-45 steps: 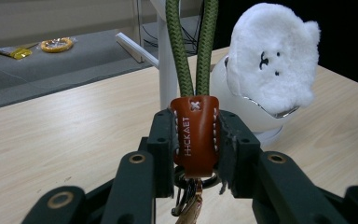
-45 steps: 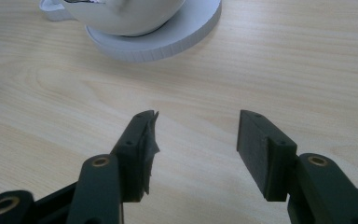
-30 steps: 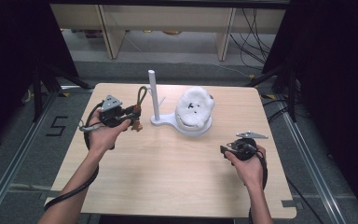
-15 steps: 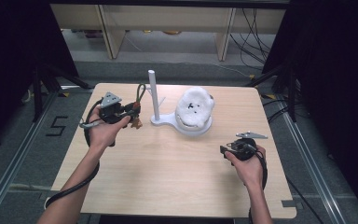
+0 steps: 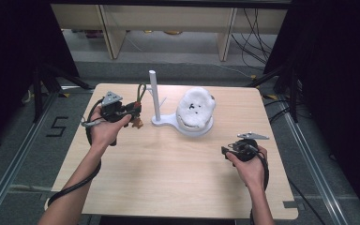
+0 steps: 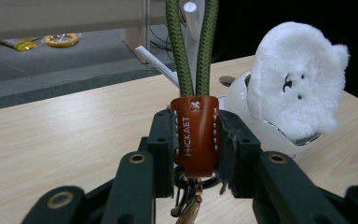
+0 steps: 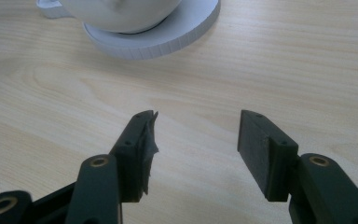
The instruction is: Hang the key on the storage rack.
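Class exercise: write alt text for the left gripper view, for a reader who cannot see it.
The left tongs are shut on the brown leather tab of a key strap, whose green cord loop rises upward out of the picture. Behind, on the wooden table, a fluffy white plush face sits on a white stand; a metal clip hangs below the tab.

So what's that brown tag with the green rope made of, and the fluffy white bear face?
The brown tag looks like smooth, slightly shiny leather: it has white stitching along its edges and stamped letters. The green rope looks like woven cord, with a braided texture. The bear face seems to be soft plush fleece, fuzzy all over, sitting on a glossy white base, probably plastic.
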The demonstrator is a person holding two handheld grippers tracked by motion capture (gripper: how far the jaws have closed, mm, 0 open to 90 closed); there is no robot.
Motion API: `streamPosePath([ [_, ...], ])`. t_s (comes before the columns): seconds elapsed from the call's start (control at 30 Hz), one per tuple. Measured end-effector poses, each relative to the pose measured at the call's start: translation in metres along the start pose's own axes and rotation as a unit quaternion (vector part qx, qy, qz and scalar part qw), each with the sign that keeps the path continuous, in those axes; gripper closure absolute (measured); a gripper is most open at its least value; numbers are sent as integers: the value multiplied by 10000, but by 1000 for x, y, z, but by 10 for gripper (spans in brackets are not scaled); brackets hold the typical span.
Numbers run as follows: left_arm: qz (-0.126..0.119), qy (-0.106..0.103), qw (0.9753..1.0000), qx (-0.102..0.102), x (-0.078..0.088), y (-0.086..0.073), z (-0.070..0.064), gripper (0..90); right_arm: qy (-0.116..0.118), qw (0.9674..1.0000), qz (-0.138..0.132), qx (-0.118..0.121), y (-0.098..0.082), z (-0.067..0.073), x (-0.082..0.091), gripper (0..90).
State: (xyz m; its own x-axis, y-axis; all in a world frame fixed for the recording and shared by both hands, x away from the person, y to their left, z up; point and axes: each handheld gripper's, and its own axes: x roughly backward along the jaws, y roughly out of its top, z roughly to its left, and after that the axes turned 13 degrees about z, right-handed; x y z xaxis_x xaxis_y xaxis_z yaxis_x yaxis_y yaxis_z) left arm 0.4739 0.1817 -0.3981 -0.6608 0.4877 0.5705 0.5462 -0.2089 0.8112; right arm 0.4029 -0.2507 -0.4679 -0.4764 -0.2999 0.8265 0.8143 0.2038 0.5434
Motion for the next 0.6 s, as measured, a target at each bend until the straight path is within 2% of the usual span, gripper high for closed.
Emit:
streamPosePath([
  [0.6,125,-21,9999,98,-16,0,-1,677,22,10000,-5,-20,0,0,0,469],
])
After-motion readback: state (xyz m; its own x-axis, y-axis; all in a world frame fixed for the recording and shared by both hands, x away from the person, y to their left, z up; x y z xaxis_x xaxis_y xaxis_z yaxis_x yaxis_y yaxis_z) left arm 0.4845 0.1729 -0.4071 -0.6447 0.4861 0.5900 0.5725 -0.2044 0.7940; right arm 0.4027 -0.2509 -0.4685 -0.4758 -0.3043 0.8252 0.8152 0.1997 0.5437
